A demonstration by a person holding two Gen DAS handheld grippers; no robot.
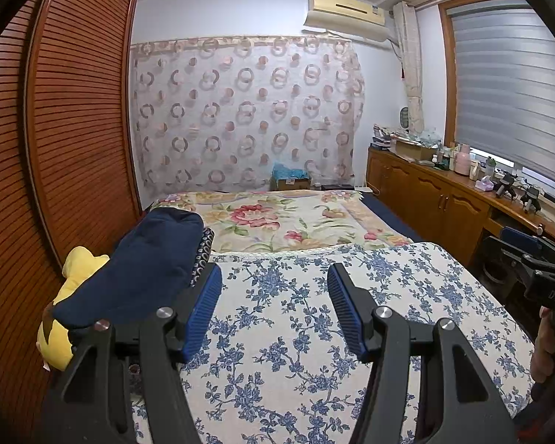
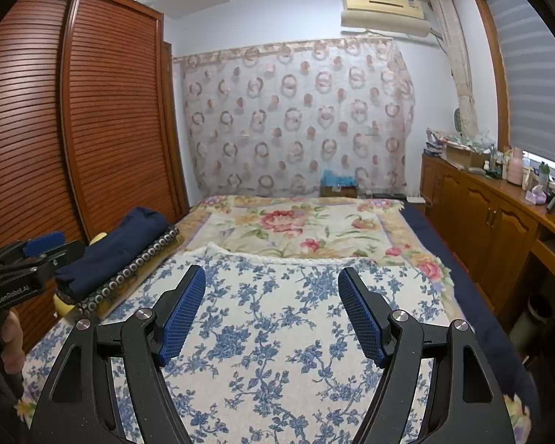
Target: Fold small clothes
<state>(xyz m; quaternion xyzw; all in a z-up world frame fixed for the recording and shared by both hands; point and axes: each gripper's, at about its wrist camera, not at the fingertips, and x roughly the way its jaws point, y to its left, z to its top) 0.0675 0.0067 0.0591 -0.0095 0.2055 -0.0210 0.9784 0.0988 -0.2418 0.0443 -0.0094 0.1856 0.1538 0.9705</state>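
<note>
The bed fills both views, with a blue-flowered white cloth spread flat across its near half, from about nine to three o'clock beneath the grippers. At ten o'clock, against the slatted wardrobe, folded clothes sit stacked: a navy garment on a ring-patterned one, with a yellow plush toy beside them. The left gripper and right gripper both hover over the cloth with jaws spread and nothing between them. No unfolded small garment shows. Likely risks: a careless leftward reach could topple the stack, or jaws closing low could snag the cloth.
</note>
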